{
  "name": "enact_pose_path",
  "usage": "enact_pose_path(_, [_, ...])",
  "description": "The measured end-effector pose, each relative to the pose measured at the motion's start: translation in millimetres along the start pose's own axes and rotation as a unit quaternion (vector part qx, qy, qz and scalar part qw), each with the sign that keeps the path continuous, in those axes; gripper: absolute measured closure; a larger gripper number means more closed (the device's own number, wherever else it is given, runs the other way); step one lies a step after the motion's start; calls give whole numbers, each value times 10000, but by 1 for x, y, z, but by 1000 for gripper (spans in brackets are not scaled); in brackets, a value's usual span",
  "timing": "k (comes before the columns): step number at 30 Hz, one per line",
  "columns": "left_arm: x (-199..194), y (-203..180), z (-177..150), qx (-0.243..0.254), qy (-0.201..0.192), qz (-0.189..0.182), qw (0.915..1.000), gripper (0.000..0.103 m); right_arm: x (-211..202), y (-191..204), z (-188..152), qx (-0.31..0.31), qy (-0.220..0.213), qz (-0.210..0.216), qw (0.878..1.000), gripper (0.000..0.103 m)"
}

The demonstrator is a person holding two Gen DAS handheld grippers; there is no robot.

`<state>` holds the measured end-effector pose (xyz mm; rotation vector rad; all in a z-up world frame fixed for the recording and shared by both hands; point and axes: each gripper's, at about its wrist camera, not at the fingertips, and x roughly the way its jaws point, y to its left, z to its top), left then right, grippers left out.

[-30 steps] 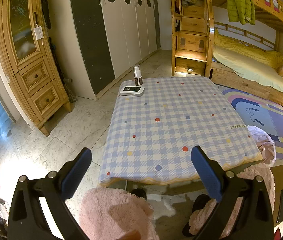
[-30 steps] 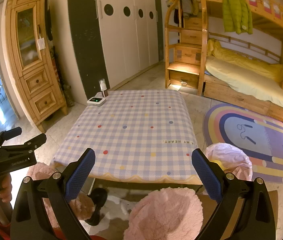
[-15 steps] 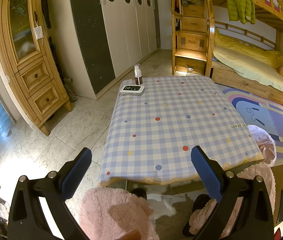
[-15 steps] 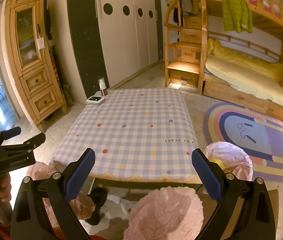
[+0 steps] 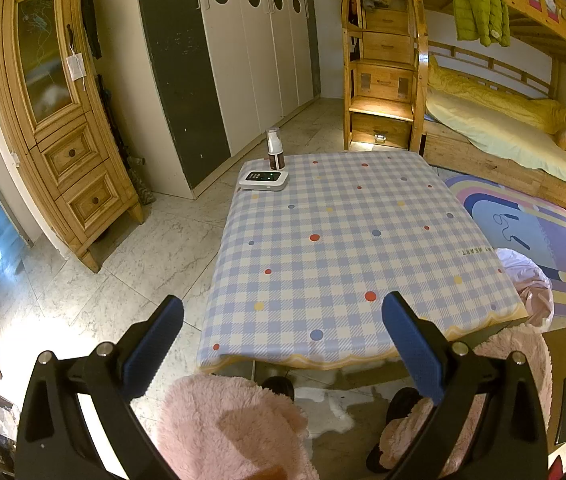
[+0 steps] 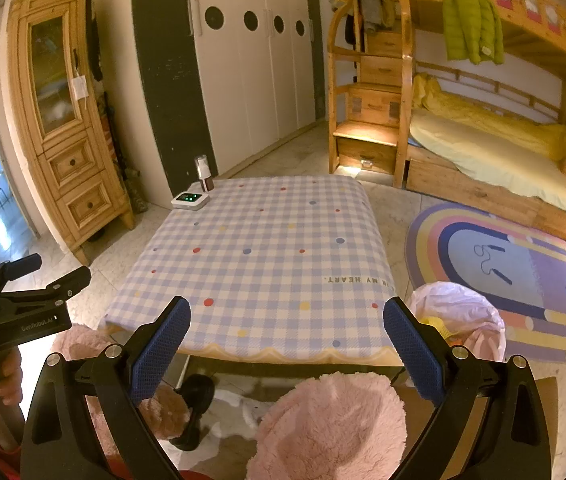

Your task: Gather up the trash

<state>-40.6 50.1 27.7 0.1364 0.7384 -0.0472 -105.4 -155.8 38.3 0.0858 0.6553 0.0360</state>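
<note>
A low table under a blue-checked cloth (image 5: pixel 343 240) (image 6: pixel 267 256) fills the middle of both views. At its far left corner stand a small pump bottle (image 5: pixel 275 155) (image 6: pixel 204 174) and a flat white device with green lights (image 5: pixel 263 180) (image 6: pixel 190 201). A bin lined with a pale pink bag (image 6: pixel 457 322) (image 5: pixel 525 280) sits on the floor by the table's right front corner, with something yellow inside. My left gripper (image 5: pixel 281 338) and my right gripper (image 6: pixel 286 344) both hang open and empty before the table's near edge. No loose trash shows on the cloth.
Pink fluffy slippers (image 6: pixel 331 426) (image 5: pixel 231 428) sit below the grippers, beside a dark shoe (image 6: pixel 197 394). A wooden cabinet (image 5: pixel 59 120) stands left, white wardrobes (image 5: pixel 251 48) behind, a bunk bed (image 6: pixel 495 148) and a rainbow rug (image 6: pixel 511 276) right. A hand holds the left gripper's handle (image 6: pixel 7 376).
</note>
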Motion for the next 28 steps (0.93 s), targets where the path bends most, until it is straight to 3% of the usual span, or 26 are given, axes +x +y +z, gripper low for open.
enact_pose_path(14, [2,2,-2,16,-10,25,10000,7,1,-1,-2,13,29,-7,10000,7])
enact_pose_path(21, [6,0,1,32,-32,-219,9998,7,1,-9,-6,105,6,-1,9999,7])
enact_pose_path(26, [20,-4,4,-63,47,-445,9990,7,-1,-50,-14,347,-279,-411,9982,7])
enact_pose_path(28, [25,-10,3,-70,60,-541,9985,7,1,-78,-29,440,-392,-802,9950,7])
